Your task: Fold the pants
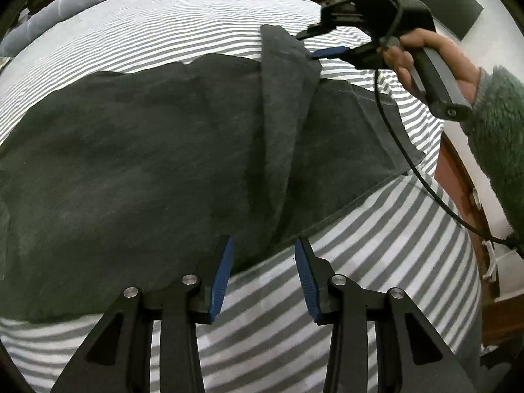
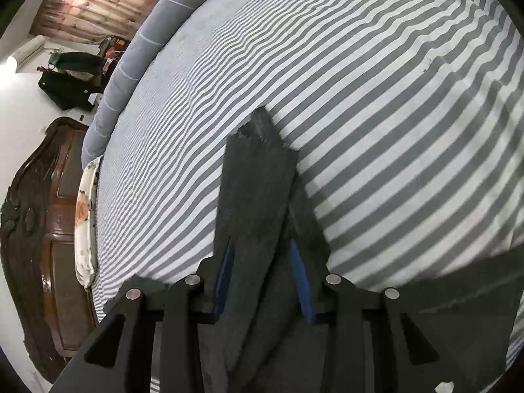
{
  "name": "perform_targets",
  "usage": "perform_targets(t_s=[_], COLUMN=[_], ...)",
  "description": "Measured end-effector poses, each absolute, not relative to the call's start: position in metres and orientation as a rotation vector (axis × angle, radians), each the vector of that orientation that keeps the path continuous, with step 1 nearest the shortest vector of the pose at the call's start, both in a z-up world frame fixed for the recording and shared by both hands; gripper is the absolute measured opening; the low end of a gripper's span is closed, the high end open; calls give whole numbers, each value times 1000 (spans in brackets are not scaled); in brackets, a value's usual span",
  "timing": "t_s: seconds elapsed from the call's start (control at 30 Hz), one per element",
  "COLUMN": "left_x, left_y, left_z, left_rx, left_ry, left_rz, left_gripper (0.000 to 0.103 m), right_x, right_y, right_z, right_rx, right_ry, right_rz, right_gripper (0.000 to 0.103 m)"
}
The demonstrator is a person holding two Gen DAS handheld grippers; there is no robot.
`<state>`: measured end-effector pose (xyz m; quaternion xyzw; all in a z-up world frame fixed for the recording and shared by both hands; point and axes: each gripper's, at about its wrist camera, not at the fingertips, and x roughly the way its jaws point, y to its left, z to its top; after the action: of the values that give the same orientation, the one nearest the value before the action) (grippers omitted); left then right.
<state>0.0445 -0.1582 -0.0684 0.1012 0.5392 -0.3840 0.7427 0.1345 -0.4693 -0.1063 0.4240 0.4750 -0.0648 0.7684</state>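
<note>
Dark grey pants (image 1: 147, 150) lie spread on a grey-and-white striped bed sheet (image 1: 376, 255). My left gripper (image 1: 263, 262) is open and empty, its blue pads just above the near edge of the pants. My right gripper (image 1: 316, 44) shows in the left wrist view at the far side, holding up a fold of the pants. In the right wrist view my right gripper (image 2: 263, 265) has a strip of the pants (image 2: 258, 180) between its blue pads, lifted over the sheet (image 2: 376, 114). The pads stand apart around the thick cloth.
A grey bolster (image 2: 131, 59) runs along the far edge of the bed. A dark wooden headboard (image 2: 39, 222) and a floral pillow (image 2: 85, 216) are at the left. A wooden bed frame (image 1: 458, 177) edges the right side. A cable (image 1: 425, 183) hangs from the right gripper.
</note>
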Motion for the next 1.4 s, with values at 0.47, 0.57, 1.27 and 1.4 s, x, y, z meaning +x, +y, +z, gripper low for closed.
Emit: perform_targets(t_s=[0.47, 0.57, 1.27, 1.4], left_x=[61, 60, 62, 60], left_y=[-188, -190, -187, -189], left_z=[-91, -89, -94, -89], left_rx=[200, 210, 217, 240], left_ry=[1167, 1151, 1164, 1143], left_rz=[-825, -826, -818, -820], left_gripper=[12, 11, 11, 9], right_x=[176, 179, 178, 148], right_y=[-482, -477, -487, -493], right_z=[-112, -109, -96, -63], right_rx=[933, 898, 890, 865], right_ry=[1008, 1017, 943, 888], right_rz=[-70, -88, -70, -89], right_gripper=[8, 9, 3, 3])
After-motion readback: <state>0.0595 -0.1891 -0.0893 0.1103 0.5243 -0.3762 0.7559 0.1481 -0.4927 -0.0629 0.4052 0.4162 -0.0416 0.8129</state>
